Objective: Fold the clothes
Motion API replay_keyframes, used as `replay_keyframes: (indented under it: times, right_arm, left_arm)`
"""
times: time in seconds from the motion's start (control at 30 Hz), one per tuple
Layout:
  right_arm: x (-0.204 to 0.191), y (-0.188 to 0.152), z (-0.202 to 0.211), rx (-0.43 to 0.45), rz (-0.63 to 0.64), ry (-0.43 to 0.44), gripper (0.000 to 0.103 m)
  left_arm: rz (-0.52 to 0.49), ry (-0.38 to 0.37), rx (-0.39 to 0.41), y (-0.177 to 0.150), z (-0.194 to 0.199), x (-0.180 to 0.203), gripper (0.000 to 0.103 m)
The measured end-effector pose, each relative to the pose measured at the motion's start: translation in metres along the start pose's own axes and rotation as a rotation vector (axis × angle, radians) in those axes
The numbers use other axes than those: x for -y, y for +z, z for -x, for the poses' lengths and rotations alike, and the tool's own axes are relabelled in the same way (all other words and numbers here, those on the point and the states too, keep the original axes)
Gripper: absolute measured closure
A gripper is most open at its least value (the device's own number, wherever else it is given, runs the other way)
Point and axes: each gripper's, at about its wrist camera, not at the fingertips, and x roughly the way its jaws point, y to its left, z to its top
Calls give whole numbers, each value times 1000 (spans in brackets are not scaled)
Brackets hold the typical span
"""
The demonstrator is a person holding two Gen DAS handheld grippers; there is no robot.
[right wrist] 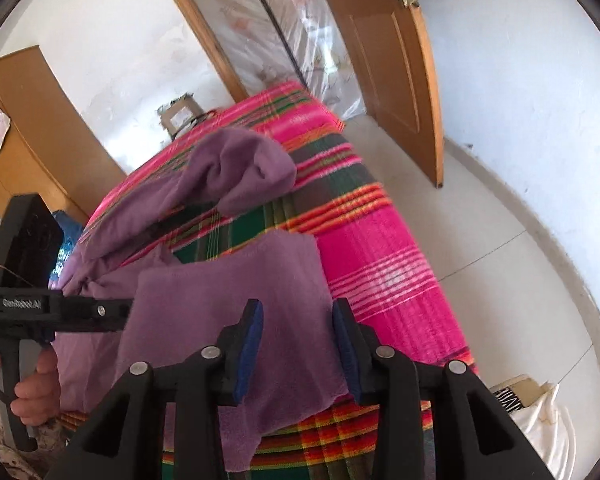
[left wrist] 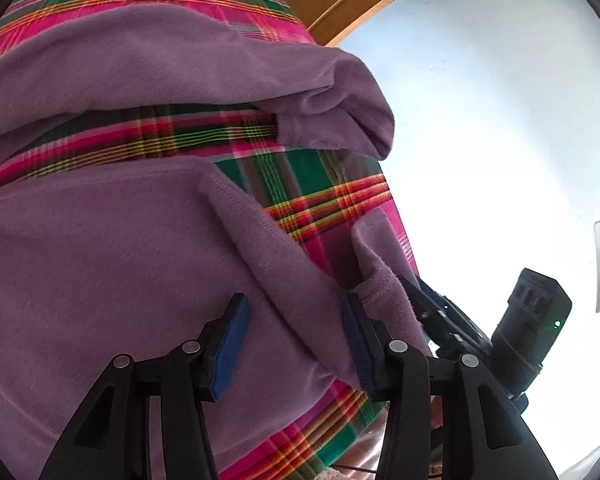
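Observation:
A purple fleece garment (left wrist: 100,260) lies on a bed under a pink, green and red plaid blanket (left wrist: 332,200). A bunched purple sleeve (left wrist: 180,80) lies across the blanket farther back. My left gripper (left wrist: 294,312) hovers open over a folded ridge of the garment, and its blue pads do not press on the cloth. In the right wrist view, my right gripper (right wrist: 298,312) stands open over a folded flap of the garment (right wrist: 228,292), with cloth below the gap. The left gripper's body (right wrist: 60,308) shows at the left, held by a hand (right wrist: 36,384).
The bed's edge drops to a pale tiled floor (right wrist: 520,220) on the right. A wooden door (right wrist: 396,60) stands open beyond the bed, and a wooden wardrobe (right wrist: 32,120) is at the left. White cloth (right wrist: 540,420) lies on the floor at the lower right.

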Motion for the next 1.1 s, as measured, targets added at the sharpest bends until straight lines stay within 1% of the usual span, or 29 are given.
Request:
replay_keyframes:
  times: [0.03, 0.07, 0.1, 0.13, 0.17, 0.33, 0.53, 0.6, 0.8, 0.93, 1.1]
  right_arm:
    - [0, 0, -2, -7, 3, -3, 66]
    - [-1, 0, -4, -10, 6, -7, 72]
    - [-1, 1, -5, -8, 6, -9, 85]
    - [-1, 1, -5, -6, 9, -11, 92]
    - [-1, 2, -5, 0, 14, -14, 94]
    - [6, 9, 9, 74, 14, -56, 95]
    - [30, 25, 27, 158, -48, -150, 95]
    - [36, 29, 32, 181, -62, -174, 95]
    - [50, 36, 35, 214, -76, -250, 95]
    - [63, 41, 35, 219, -118, -261, 95]
    - [72, 42, 33, 215, -128, -295, 95]
  left_arm:
    - [4, 0, -1, 0, 0, 0, 54]
    - [8, -1, -2, 1, -1, 0, 54]
    - [11, -1, -3, 1, -1, 0, 55]
    - [15, -2, -4, 2, -1, 0, 56]
    - [16, -1, -5, 2, -1, 0, 55]
    - [0, 6, 2, 7, -5, 5, 55]
    - [-21, 8, -5, 14, -10, 11, 56]
    - [-19, 5, -4, 21, -12, 11, 55]
    - [-20, -1, -5, 25, -12, 13, 55]
    - [-13, -3, 0, 27, -11, 13, 55]
    - [-14, 1, 6, 29, -9, 14, 55]
